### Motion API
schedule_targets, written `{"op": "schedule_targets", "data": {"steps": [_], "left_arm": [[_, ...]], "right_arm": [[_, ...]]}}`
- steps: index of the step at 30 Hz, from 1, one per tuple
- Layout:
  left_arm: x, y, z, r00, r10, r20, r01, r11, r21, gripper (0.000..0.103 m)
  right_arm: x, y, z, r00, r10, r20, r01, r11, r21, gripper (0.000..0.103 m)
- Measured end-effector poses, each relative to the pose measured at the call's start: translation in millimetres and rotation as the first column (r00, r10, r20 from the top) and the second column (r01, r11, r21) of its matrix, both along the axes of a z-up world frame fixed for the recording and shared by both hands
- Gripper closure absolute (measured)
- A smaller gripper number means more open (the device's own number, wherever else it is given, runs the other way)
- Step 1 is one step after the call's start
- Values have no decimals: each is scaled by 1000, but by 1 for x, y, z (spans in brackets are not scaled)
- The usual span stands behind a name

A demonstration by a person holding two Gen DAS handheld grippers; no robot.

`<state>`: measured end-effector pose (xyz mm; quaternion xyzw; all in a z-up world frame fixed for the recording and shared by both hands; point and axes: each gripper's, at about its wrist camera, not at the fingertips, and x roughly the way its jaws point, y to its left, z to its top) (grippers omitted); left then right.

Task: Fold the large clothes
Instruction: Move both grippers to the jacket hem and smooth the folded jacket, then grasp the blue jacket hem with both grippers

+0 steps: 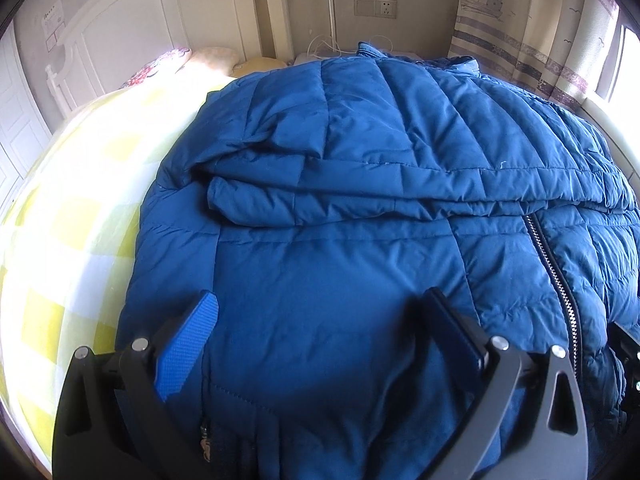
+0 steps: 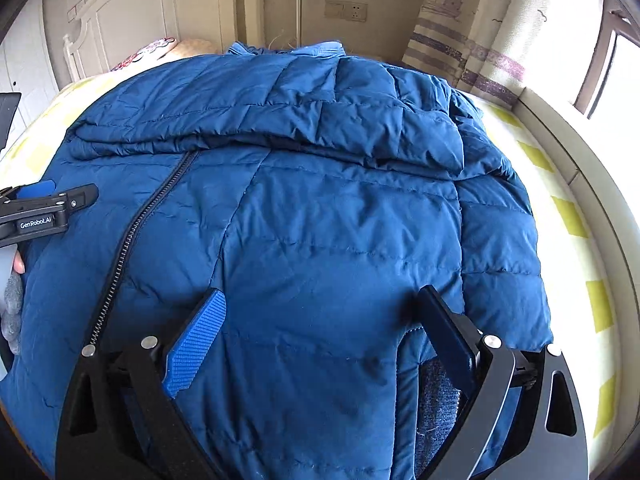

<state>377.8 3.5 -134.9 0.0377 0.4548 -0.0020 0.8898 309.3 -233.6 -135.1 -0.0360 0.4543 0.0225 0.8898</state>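
A large blue quilted down jacket (image 1: 360,168) lies front up on the bed, zip (image 1: 556,276) closed, both sleeves folded across the chest. It fills the right wrist view too (image 2: 320,220), zip (image 2: 132,236) at left. My left gripper (image 1: 320,304) is open, its jaws wide apart over the jacket's lower left hem. My right gripper (image 2: 320,300) is open over the lower right hem, where the dark lining (image 2: 436,396) shows. The left gripper (image 2: 52,200) also shows at the right wrist view's left edge.
The bed has a yellow and white checked sheet (image 1: 72,216), also seen on the right (image 2: 576,216). Pillows (image 1: 212,60) lie at the white headboard (image 1: 120,32). A curtain (image 2: 480,40), window ledge (image 2: 568,136) and wall socket (image 1: 376,7) are behind.
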Motion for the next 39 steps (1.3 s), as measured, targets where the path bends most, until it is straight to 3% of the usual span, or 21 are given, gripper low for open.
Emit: {"op": "schedule_targets", "data": {"steps": [4, 6, 7, 9, 10, 11, 14, 16, 18, 20, 22, 24, 28, 31, 34, 37, 39], "left_arm": [[-7, 3, 4, 999, 33, -19, -33, 999, -35, 3], [-25, 0, 10, 1000, 0, -4, 0, 989, -148, 3], [-34, -7, 11, 1000, -31, -2, 31, 986, -163, 3], [-49, -29, 3, 997, -75, 4, 75, 996, -57, 2], [-51, -38, 0, 997, -82, 9, 82, 997, 8, 2], [-51, -42, -1, 997, -81, 9, 81, 996, 27, 2], [-48, -36, 1, 997, -69, -22, 69, 998, -5, 2], [-65, -27, 13, 999, -43, 31, 43, 999, -15, 4], [-88, -19, 24, 991, -79, 104, 86, 994, -65, 3], [-100, -21, 21, 986, -118, 117, 124, 992, -38, 3], [-102, -35, 3, 984, -167, 61, 166, 986, 27, 3], [-99, -42, 2, 987, -158, 37, 155, 985, 81, 2], [-99, -34, 2, 989, -147, 20, 145, 987, 73, 2], [-119, -14, 9, 988, -117, 97, 111, 992, 65, 2], [-134, 5, 5, 990, -64, 123, 50, 992, 119, 2], [-137, 11, 3, 993, -52, 109, 38, 992, 124, 2], [-141, 9, 8, 991, -38, 127, 20, 989, 147, 4]], "right_arm": [[-7, 4, 8, 1000, -28, -5, 28, 999, 38, 11], [-20, 19, 12, 999, 40, 23, -40, 999, 37, 11], [-26, 27, 10, 998, 64, 23, -65, 998, 7, 11], [-34, 40, 0, 996, 90, 16, -89, 995, -50, 11], [-35, 39, -2, 996, 89, 26, -88, 995, -43, 11], [-34, 35, -2, 996, 87, 16, -86, 996, -21, 11], [-31, 28, 2, 998, 61, -6, -61, 998, -2, 11], [-45, 29, 12, 998, 58, 36, -57, 998, -16, 11], [-61, 28, 19, 992, 80, 95, -82, 997, 7, 11], [-67, 28, 11, 991, 96, 94, -98, 995, 20, 11], [-63, 33, -6, 993, 110, 42, -110, 994, 11, 11], [-61, 34, -5, 994, 109, 30, -109, 994, 7, 10], [-69, 21, -2, 997, 72, 33, -72, 997, 4, 10], [-92, 3, 4, 997, 20, 79, -18, 999, -27, 11], [-110, -22, -1, 994, -42, 101, 48, 997, -60, 10], [-121, -43, -13, 991, -37, 129, 31, 998, 47, 10], [-126, -39, -8, 991, -65, 118, 63, 998, 25, 10]]}}
